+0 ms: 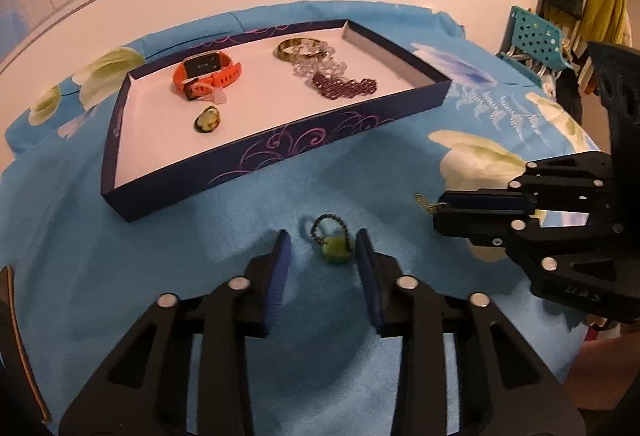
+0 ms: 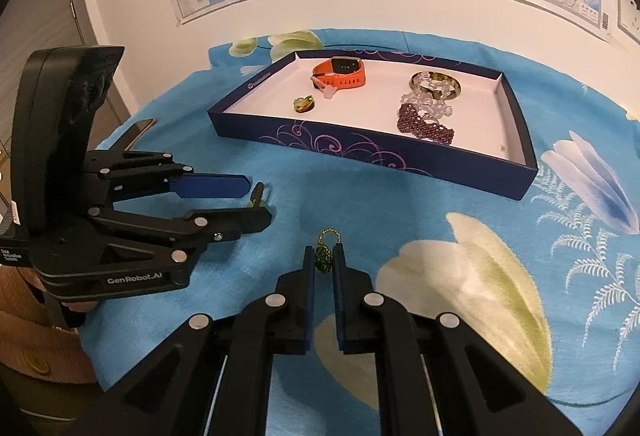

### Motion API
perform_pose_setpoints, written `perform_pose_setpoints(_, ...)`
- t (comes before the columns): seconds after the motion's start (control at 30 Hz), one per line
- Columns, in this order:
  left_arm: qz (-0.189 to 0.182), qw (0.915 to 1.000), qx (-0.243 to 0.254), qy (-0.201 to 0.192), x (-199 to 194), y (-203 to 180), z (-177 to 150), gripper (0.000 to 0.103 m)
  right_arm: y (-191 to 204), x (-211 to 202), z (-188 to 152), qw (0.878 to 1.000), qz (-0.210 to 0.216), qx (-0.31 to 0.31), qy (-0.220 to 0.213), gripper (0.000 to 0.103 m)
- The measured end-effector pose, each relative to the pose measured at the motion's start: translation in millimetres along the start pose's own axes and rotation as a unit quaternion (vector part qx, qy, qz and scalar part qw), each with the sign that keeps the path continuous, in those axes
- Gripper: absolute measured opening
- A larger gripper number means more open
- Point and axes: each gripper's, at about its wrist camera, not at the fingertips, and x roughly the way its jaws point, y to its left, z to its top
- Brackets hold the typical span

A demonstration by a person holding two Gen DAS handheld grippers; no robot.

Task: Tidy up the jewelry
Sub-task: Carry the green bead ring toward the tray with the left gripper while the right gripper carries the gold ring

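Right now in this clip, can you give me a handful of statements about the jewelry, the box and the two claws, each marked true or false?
1. The orange watch lies inside the box. True.
2. The right claw stands wide open over bare cloth. False: it is shut on a small green charm with a gold chain.
3. The green bead pendant lies on the blue cloth between the fingers of the left claw. True.
4. The left claw has lifted the pendant clear of the cloth. False: the pendant lies on the cloth, with a gap to each pad.
5. The dark red beaded bracelet lies outside the box. False: it is inside.
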Motion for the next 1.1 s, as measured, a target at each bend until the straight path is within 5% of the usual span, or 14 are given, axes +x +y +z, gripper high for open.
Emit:
perform_pose_setpoints(0.13, -0.004, 1.0, -0.003, 0.002, 2, 0, 0, 0.02, -3, 0, 0, 1.0, 0.004, 0.004, -0.002, 0.007)
perform_pose_setpoints(1.1, 0.01, 0.9968, -0.036, -0.07, -42, 11, 21, 0.02, -17, -23, 30, 0.998, -0.017, -0.001, -0.058, 0.007)
